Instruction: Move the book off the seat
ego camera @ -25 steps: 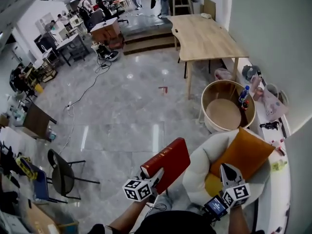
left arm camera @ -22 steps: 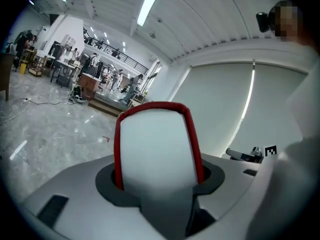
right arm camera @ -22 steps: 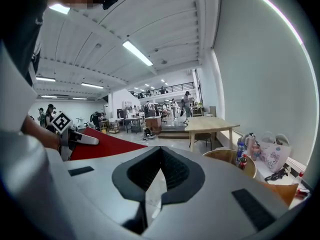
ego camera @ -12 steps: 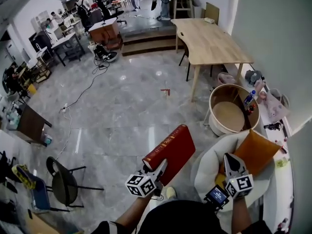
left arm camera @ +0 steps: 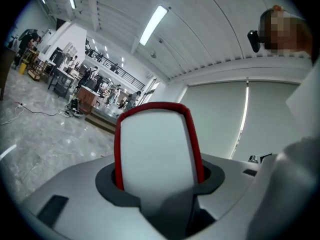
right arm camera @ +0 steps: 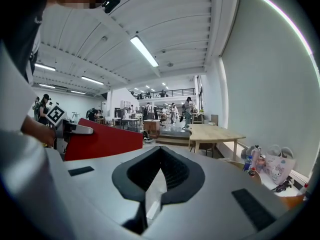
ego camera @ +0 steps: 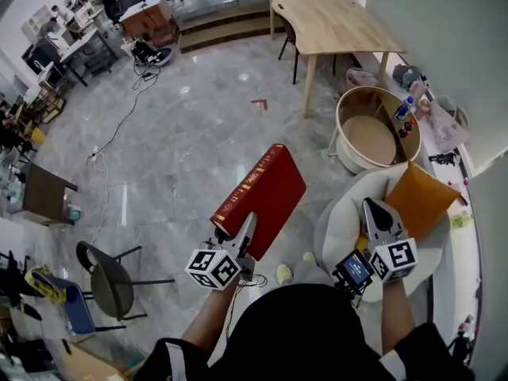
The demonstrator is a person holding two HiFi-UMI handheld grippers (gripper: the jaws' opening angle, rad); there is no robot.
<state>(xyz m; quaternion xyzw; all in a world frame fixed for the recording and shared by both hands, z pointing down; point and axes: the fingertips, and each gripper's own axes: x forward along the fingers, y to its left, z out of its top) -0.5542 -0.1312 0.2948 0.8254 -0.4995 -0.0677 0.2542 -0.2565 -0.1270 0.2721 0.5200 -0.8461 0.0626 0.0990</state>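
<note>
A thick red book (ego camera: 260,197) hangs over the grey floor, left of the seat. My left gripper (ego camera: 244,235) is shut on its near end; in the left gripper view the white page edge and red cover (left arm camera: 156,149) fill the gap between the jaws. The seat is a white round armchair (ego camera: 335,230) with an orange cushion (ego camera: 419,201) on it. My right gripper (ego camera: 373,210) is shut and empty above the seat's front edge. In the right gripper view the book (right arm camera: 107,140) and the left gripper (right arm camera: 75,129) show at the left.
A round wooden tub table (ego camera: 348,145) stands just beyond the seat, and a long wooden table (ego camera: 321,22) farther back. Bottles and bags line a ledge (ego camera: 444,145) by the right wall. A black chair (ego camera: 107,280) and a dark low table (ego camera: 44,193) are at the left.
The left gripper has carried the book up and out over the floor, away from the seat. The right gripper has moved forward along the seat's edge, still shut.
</note>
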